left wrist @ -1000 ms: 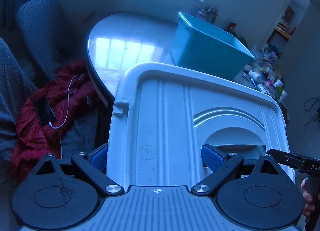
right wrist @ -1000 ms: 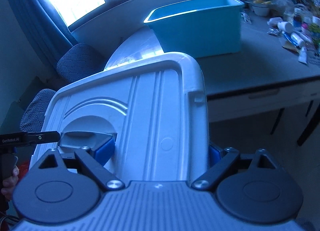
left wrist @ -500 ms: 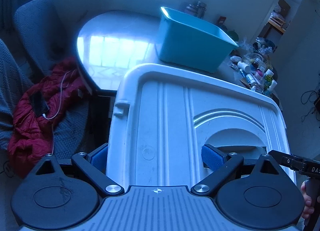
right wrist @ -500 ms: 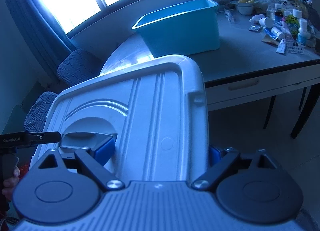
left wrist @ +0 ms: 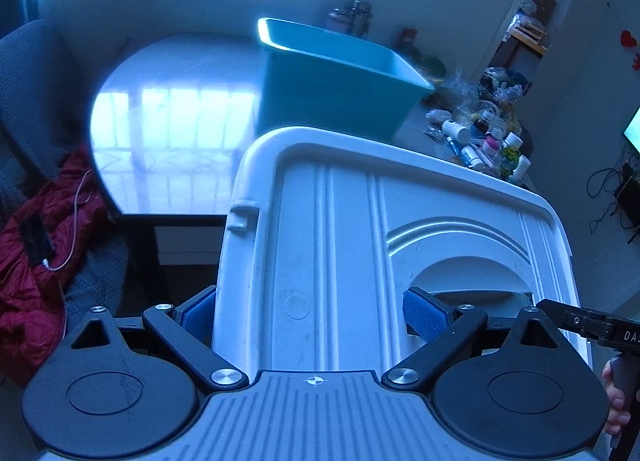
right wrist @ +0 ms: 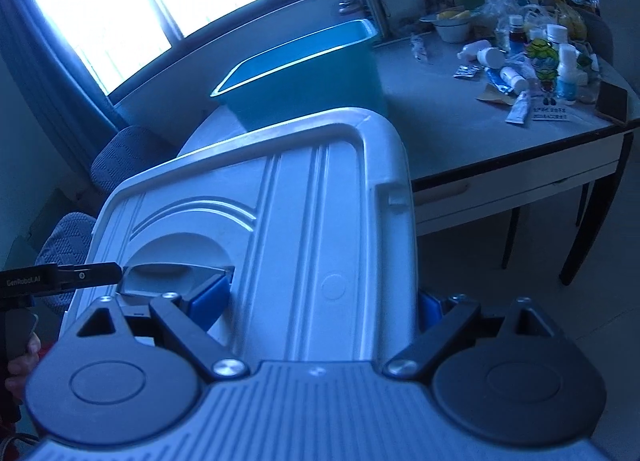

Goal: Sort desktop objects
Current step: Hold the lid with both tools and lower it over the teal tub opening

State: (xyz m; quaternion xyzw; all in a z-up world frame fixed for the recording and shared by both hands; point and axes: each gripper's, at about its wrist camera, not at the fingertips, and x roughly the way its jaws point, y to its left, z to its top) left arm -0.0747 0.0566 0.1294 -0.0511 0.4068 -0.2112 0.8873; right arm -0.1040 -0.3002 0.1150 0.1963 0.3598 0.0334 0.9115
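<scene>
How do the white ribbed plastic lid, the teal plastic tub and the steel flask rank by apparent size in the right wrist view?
1. white ribbed plastic lid, though it is nearest the camera, so its lead is exaggerated
2. teal plastic tub
3. steel flask, clearly smallest, farthest back on the desk

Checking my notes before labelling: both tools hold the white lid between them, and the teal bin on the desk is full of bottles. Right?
Not quite. The left tool and right tool do hold the white lid, but the right wrist view shows nothing inside the teal bin where its interior is visible. The bottles lie on the desk beside it.
</scene>
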